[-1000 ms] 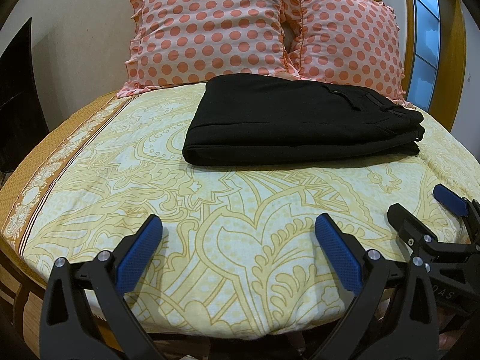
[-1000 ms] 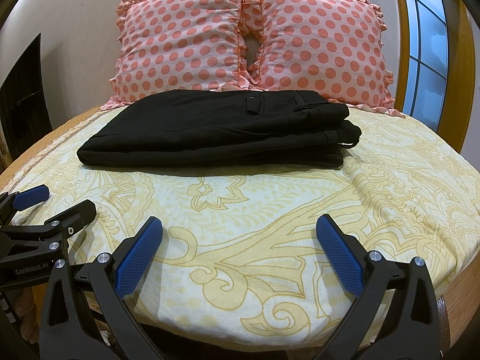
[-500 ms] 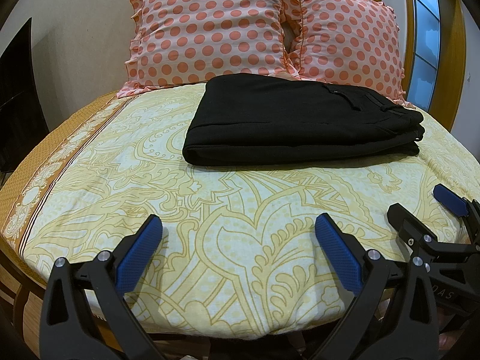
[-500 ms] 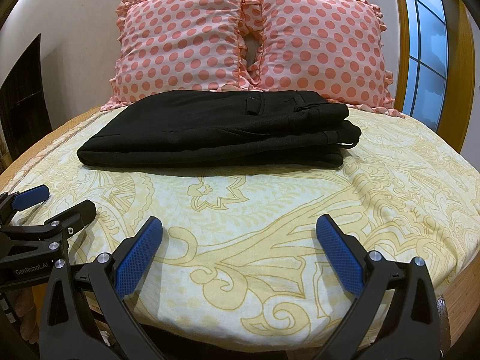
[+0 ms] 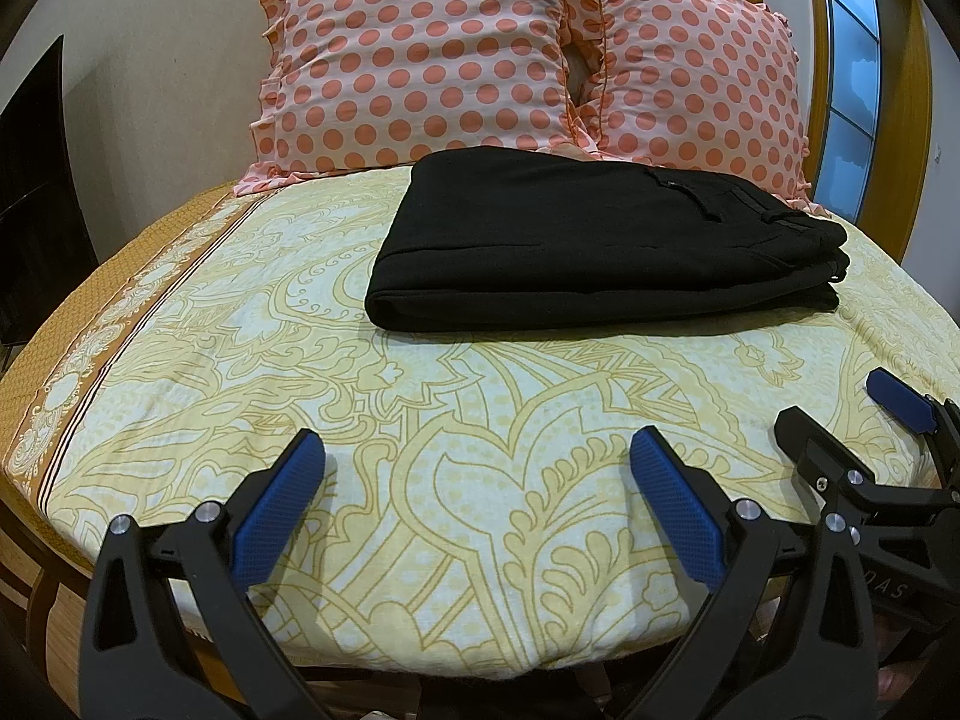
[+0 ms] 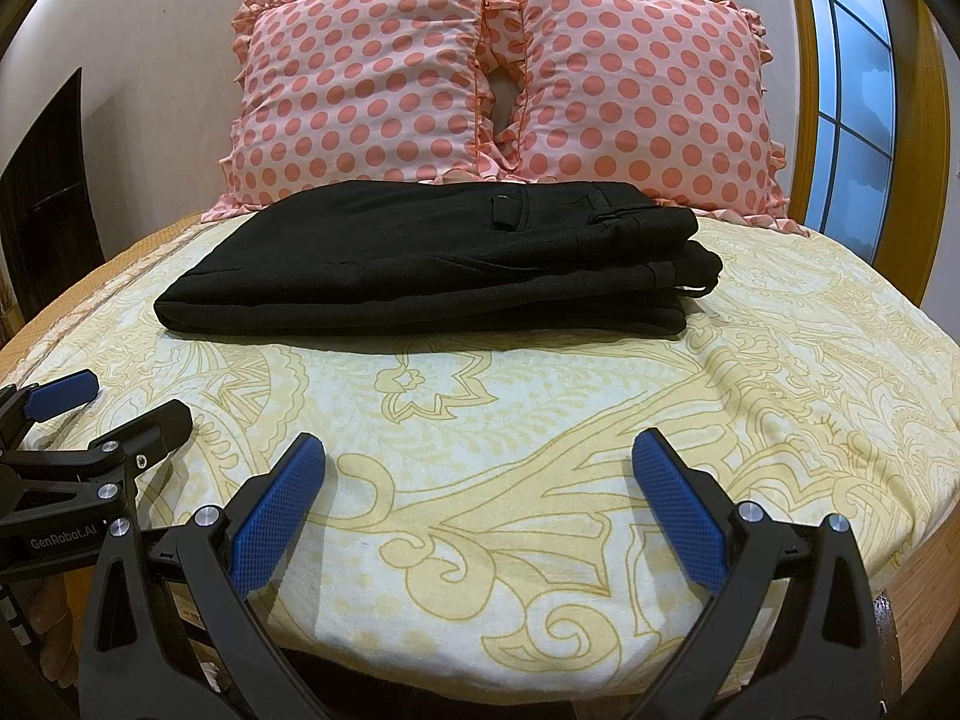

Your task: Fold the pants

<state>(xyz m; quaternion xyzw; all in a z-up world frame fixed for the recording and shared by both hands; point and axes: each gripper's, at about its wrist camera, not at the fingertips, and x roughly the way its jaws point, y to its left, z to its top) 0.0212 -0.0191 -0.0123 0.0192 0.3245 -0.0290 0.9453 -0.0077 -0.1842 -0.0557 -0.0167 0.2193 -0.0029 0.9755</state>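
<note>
Lying folded on the bed (image 5: 480, 516), black pants (image 5: 588, 246), just in front of 2 polka-dot pillows (image 6: 504, 84).
Hovering near the bed's front edge, well apart from the pants: left tool (image 5: 477, 480) and right tool (image 6: 477, 480), both spread wide, pinching nothing.

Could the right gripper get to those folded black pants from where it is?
Probably yes: the right gripper is open, and only bare bedsheet lies between it and the folded black pants.
</note>
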